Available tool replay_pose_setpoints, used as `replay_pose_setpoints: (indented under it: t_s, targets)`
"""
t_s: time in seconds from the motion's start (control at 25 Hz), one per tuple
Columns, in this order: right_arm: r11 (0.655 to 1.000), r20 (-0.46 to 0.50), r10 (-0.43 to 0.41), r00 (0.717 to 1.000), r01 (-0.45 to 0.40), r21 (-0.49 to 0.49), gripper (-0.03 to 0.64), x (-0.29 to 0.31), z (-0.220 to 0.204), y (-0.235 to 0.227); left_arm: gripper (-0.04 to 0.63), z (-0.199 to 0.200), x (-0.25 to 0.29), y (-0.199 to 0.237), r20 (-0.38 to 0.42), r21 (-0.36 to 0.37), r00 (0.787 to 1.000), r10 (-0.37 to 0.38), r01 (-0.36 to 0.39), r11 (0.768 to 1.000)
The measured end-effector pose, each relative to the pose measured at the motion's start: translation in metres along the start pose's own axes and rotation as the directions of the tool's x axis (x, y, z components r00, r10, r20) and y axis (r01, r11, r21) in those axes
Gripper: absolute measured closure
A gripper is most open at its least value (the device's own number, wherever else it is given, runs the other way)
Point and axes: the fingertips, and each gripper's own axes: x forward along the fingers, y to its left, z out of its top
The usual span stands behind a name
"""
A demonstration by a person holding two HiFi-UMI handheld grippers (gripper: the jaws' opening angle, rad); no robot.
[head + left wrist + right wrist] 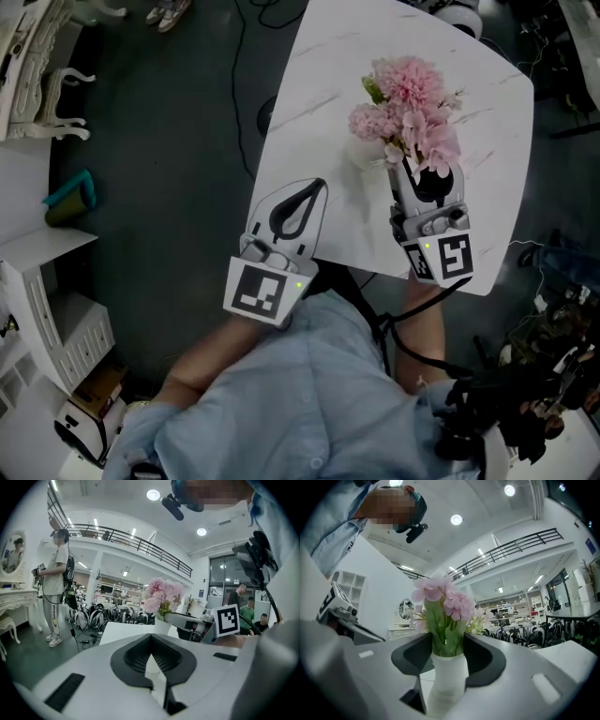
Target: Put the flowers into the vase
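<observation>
A white vase stands on the white marble-look table with a bunch of pink flowers in it. My right gripper reaches in from the near side, and its jaws stand open on either side of the green stems just above the vase's neck. In the right gripper view the vase and flowers fill the gap of that gripper. My left gripper hovers over the table's near left edge, shut and empty. From it, the flowers show ahead to the right.
Dark floor lies left of the table, with a teal object, white furniture and cables. A person stands on the far left in the left gripper view, with rows of bags behind. The table's near edge runs close to my body.
</observation>
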Motion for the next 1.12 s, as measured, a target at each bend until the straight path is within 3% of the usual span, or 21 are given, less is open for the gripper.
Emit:
replay_pose_setpoints:
  t_s: [0.2,0.48,0.84,1.12]
  targets:
    - [1.0,-0.066,0.005,0.998,-0.005,0.006,0.382,-0.004,-0.005,0.003,0.591,0.005,-0.001,0.004,0.008,0.005,1.0,-0.006,0.006,1.0]
    - [0.999,-0.183,-0.044,0.982,0.048,0.018,0.359,-0.01,-0.017,0.005,0.591,0.018,0.001,0.002,0.024,0.011,0.999,-0.038,0.037,0.999]
    - [0.977,-0.182,-0.17,0.968,0.19,0.097,0.359,-0.049,-0.015,0.002,0.591,0.039,0.0,-0.004,0.063,0.047,0.997,-0.048,0.045,0.998]
    - [0.957,-0.208,-0.267,0.941,0.284,0.057,0.382,-0.066,0.008,0.028,0.59,0.058,-0.007,-0.016,0.109,0.116,0.989,-0.096,0.083,0.99]
